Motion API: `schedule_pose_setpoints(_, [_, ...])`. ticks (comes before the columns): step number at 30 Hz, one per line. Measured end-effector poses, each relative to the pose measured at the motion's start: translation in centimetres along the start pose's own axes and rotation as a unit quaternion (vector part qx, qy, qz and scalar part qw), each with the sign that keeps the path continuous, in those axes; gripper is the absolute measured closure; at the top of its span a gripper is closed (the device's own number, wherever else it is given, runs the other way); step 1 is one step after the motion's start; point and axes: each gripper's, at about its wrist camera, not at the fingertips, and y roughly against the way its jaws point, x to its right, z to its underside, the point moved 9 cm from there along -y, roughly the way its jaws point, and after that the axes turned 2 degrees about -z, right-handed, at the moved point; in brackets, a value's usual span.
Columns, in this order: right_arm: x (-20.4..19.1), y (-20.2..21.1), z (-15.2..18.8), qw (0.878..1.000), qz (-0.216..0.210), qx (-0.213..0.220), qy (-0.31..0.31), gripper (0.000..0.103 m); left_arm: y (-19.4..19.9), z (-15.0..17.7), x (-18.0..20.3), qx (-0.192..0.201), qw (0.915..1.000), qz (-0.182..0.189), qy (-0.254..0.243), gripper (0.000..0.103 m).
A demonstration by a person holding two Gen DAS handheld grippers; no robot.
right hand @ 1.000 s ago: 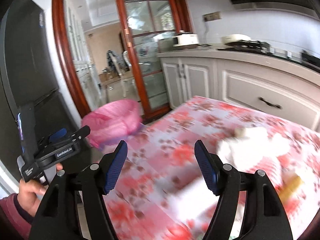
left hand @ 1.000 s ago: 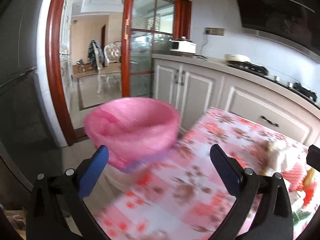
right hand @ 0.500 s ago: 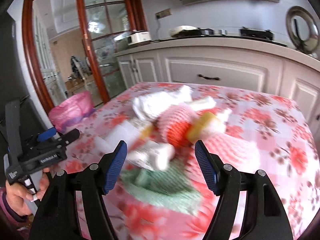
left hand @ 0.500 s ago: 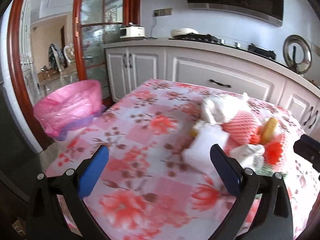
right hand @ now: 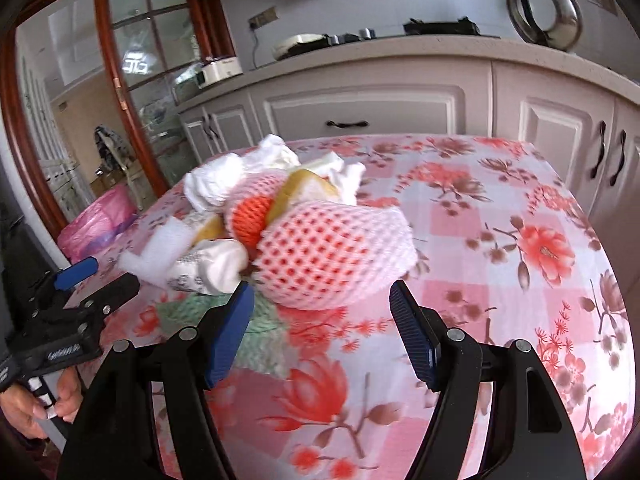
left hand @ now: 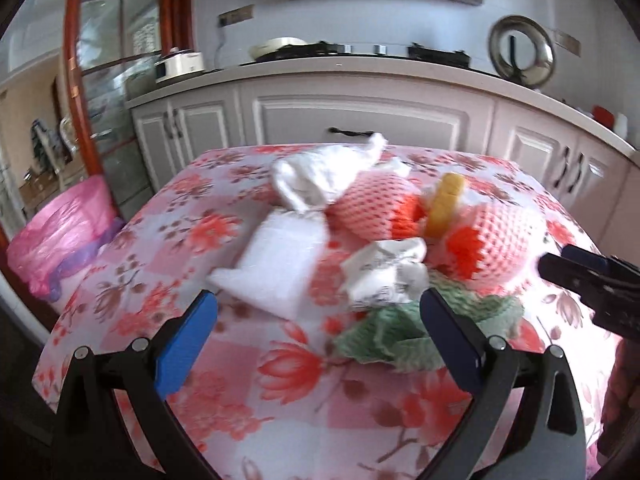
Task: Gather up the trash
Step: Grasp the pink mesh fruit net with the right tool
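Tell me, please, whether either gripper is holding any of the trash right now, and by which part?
Nothing is held: the left gripper and right gripper are both open short of the trash pile.

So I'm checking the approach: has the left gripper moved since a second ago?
Yes. The left gripper swung right, away from the pink bin, toward the trash pile.

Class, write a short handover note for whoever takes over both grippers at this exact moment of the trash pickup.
Left gripper: open, empty, facing the white foam piece and crumpled paper.
Right gripper: open, empty, lined up on the near pink foam net.
Trash sits piled mid-table: white bag, second pink net, yellow piece, green net.
Pink-lined bin stands off the table's left edge.
Done: nothing gripped.
Left: grasp each piece and drop it in the bin.
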Motion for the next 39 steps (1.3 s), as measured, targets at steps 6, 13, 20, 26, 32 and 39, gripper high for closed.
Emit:
schedule_pose_setpoints(6, [0.1, -2.1, -1.3, 1.0, -0.005, -0.008, -0.001, 0.022, -0.7, 0.0, 1.9, -0.005, 0.9998, 0.017, -0.013, 0.005])
schedule_pose_setpoints(13, [-0.7, -5.1, -2.3, 1.0, 0.009, -0.017, 0.019, 0.022, -0.9, 0.4, 1.5, -0.007, 0.9997, 0.012, -0.019, 0.005])
schedule_pose_setpoints(20, [-0.7, -6.5, -1.7, 0.999, 0.004, -0.032, 0.018, 0.046, -1.5, 0.3, 1.4, -0.013, 0.9996, 0.014, -0.02, 0.005])
schedule_pose_setpoints(26, [-1.1, -4.5, -1.9, 0.999, -0.011, -0.018, 0.032, 0.064, -1.9, -0.5, 2.3, -0.01, 0.9995, 0.02, -0.024, 0.005])
schedule_pose_setpoints(32, [0.4, -1.9, -2.1, 1.0, 0.0, 0.002, 0.027, 0.064, -3.6, -1.3, 4.1, -0.015, 0.9985, 0.039, -0.035, 0.009])
schedule_pose_setpoints(39, [2.6, -0.2, -2.2, 1.0, 0.011, 0.015, 0.006, 0.064, -7.0, -1.5, 5.7, -0.04, 0.9971, 0.05, -0.041, 0.035])
